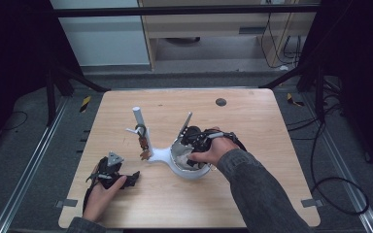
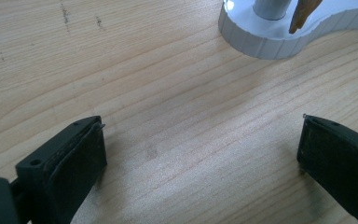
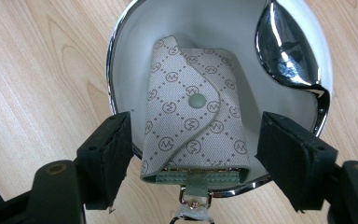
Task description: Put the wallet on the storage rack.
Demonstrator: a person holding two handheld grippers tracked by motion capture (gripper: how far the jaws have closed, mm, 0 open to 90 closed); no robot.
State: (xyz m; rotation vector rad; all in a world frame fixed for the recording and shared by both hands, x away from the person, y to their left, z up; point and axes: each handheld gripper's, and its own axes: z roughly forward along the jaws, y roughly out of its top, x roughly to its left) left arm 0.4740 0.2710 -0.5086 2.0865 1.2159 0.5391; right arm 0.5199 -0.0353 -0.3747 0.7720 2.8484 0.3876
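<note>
Right gripper [image 3: 193, 154]: jaws released, one pad on either side of the key pouch [image 3: 193, 126] with a gap visible between each pad and the fabric; neither pad presses on it. The key pouch is a grey fabric case with a diamond monogram pattern and a snap-buttoned flap; it lies in the white dish [image 3: 121, 56], its lower end with the green trim and metal clasp overhanging the near chrome rim. A chrome, mirror-like piece [image 3: 286, 46] sits at the far right of the dish rim.

In the high view the right gripper [image 1: 193, 145] hangs over the dish [image 1: 194, 175], held in the person's right hand [image 1: 216, 150]; the grey sleeve [image 1: 262, 194] runs from the lower edge of the tabletop. The dish is one end of a white stand; a curved neck joins it to a smaller round base [image 1: 156, 155] carrying an upright white post [image 1: 140, 124], from which small ornaments [image 1: 142, 141] hang.

Left gripper [image 2: 200, 154]: jaws released and spread wide, nothing between them but bare tabletop [image 2: 144, 84]; the stand's small base [image 2: 279, 42] lies ahead of them, apart. In the high view the left gripper [image 1: 128, 178] rests low at the near left of the tabletop [image 1: 252, 116], in the left hand [image 1: 102, 191], well apart from the dish.
</note>
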